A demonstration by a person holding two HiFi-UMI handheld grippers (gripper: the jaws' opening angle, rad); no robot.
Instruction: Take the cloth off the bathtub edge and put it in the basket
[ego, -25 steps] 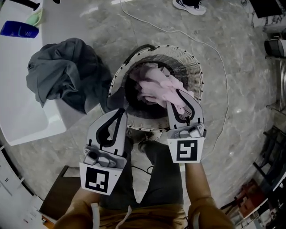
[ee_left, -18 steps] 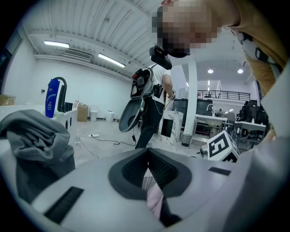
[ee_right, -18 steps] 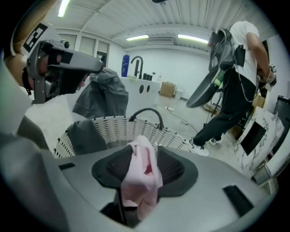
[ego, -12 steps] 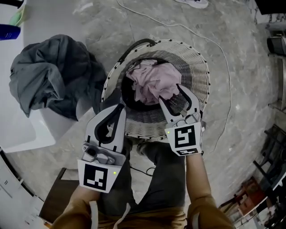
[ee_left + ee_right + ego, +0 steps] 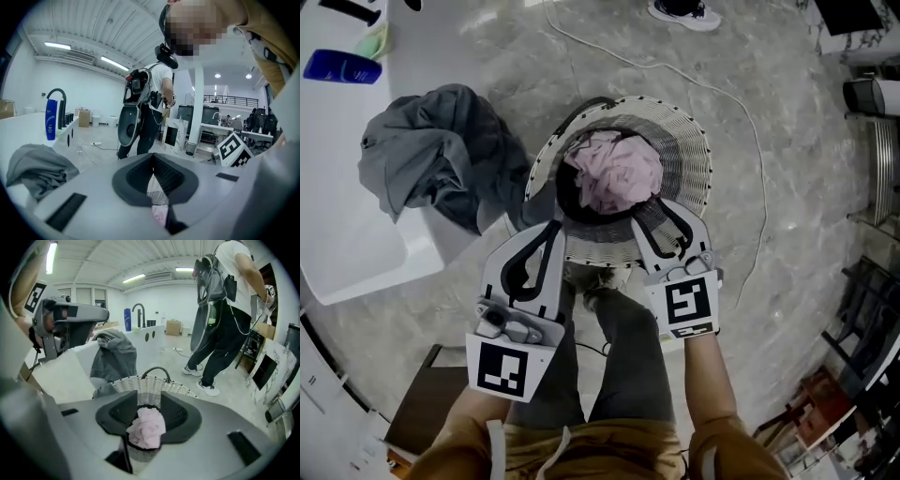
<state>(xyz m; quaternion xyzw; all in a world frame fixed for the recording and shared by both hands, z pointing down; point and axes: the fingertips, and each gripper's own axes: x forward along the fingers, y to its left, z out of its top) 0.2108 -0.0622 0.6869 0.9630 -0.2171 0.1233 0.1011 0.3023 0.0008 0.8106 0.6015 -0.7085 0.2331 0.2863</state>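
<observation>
Since the pink cloth (image 5: 614, 173) already lies in the basket (image 5: 694, 150), your right gripper (image 5: 656, 208) at its 5 o'clock rim holds nothing, jaws apart though just narrowed, while your left gripper (image 5: 551, 230) at 7 o'clock is pinched together, empty.

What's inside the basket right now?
A bunched pink cloth fills the dark inner well of the basket. Whatever lies under the cloth, and the basket's bottom, are covered and cannot be seen.

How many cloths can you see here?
2: a pink cloth inside the white basket, and a grey cloth draped over the bathtub edge. Others may hide beneath the pink one.
</observation>
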